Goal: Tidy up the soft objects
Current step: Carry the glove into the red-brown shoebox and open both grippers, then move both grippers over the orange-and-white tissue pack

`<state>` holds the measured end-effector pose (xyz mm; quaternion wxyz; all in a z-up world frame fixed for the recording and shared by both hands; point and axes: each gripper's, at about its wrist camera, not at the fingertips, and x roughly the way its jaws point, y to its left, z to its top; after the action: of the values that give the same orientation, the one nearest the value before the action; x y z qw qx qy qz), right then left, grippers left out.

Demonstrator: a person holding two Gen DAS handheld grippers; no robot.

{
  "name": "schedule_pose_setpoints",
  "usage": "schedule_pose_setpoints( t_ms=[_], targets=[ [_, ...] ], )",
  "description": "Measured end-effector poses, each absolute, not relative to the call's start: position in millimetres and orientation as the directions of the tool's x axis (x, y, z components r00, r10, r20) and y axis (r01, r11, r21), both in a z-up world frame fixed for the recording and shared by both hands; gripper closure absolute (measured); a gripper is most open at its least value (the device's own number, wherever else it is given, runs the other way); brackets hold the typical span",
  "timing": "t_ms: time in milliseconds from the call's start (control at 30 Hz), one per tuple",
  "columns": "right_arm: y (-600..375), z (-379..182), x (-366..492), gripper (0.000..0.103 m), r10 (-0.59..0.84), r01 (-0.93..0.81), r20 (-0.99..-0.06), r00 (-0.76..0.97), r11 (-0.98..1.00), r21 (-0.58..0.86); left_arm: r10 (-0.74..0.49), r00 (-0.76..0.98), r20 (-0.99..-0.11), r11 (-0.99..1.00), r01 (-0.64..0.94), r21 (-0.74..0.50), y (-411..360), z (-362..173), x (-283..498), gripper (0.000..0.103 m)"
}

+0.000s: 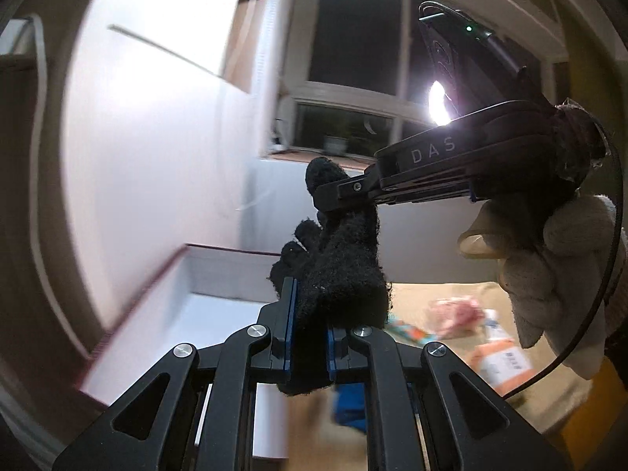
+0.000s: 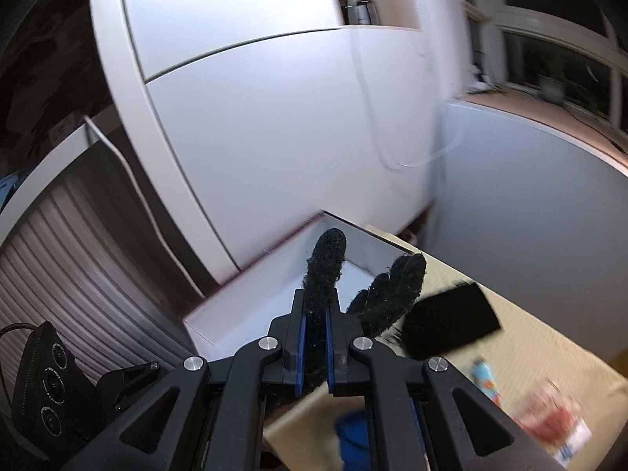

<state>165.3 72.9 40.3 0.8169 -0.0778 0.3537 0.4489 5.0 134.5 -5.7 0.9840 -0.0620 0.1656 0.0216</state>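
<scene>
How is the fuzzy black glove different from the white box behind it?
The fuzzy black glove is dark and soft-looking; the open white box is pale with stiff, flat walls. The glove hangs in the air, pinched by the left gripper and the right gripper; the box rests down on the tan table. The glove is lumpy with fingers; the box is rectangular. Both are in both views.

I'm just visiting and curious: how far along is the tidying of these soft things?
Nothing looks put away yet: what shows of the white box is bare. In hand, the left gripper and right gripper both clamp one black glove. A pink item and a blue cloth remain on the table.
</scene>
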Motion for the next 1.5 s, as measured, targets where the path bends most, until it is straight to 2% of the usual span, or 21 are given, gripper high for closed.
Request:
schedule_pose_setpoints(
  t_ms=[300, 700, 767, 900, 933, 1000, 1067, 1100, 1133, 1500],
  targets=[
    [141.9, 7.6, 169.0, 0.096, 0.66, -0.822, -0.702, 0.269, 0.537, 0.19, 0.158, 0.906, -0.392, 0.978, -0.197, -0.062, 179.3, -20.8, 3.4, 0.093],
    [170.6, -55.9, 195.5, 0.096, 0.575, -0.786, -0.787, 0.225, 0.585, 0.202, 0.189, 0.835, -0.517, 0.974, -0.226, -0.01, 186.4, -57.8, 29.5, 0.092],
    [171.0, -63.5, 199.1, 0.096, 0.565, -0.777, -0.794, 0.223, 0.595, 0.205, 0.187, 0.825, -0.534, 0.973, -0.23, -0.014, 187.5, -60.8, 32.0, 0.086],
    [169.3, -72.8, 206.2, 0.096, 0.548, -0.761, -0.803, 0.233, 0.617, 0.2, 0.186, 0.81, -0.556, 0.968, -0.249, -0.04, 191.9, -64.0, 33.3, 0.052],
    [168.9, -75.2, 208.5, 0.095, 0.544, -0.758, -0.807, 0.231, 0.62, 0.201, 0.186, 0.811, -0.555, 0.967, -0.251, -0.043, 191.8, -63.7, 31.3, 0.049],
    [167.4, -78.2, 211.6, 0.091, 0.546, -0.755, -0.81, 0.214, 0.619, 0.218, 0.189, 0.812, -0.552, 0.966, -0.255, -0.045, 192.2, -62.7, 27.2, 0.049],
    [164.3, -79.5, 214.1, 0.072, 0.545, -0.749, -0.814, 0.203, 0.622, 0.23, 0.19, 0.812, -0.551, 0.964, -0.26, -0.051, 192.5, -61.0, 23.4, 0.049],
    [163.3, -79.7, 216.3, 0.051, 0.542, -0.746, -0.814, 0.207, 0.626, 0.227, 0.191, 0.815, -0.547, 0.963, -0.264, -0.056, 193.0, -59.8, 21.3, 0.049],
    [162.2, -79.7, 216.4, 0.04, 0.543, -0.745, -0.812, 0.216, 0.629, 0.222, 0.191, 0.816, -0.546, 0.962, -0.265, -0.059, 192.8, -58.7, 19.9, 0.048],
    [101.5, -53.2, 200.8, 0.039, 0.576, -0.74, -0.774, 0.262, 0.635, 0.222, 0.155, 0.836, -0.527, 0.961, -0.251, -0.116, 184.8, -45.2, -3.9, 0.046]
  ],
)
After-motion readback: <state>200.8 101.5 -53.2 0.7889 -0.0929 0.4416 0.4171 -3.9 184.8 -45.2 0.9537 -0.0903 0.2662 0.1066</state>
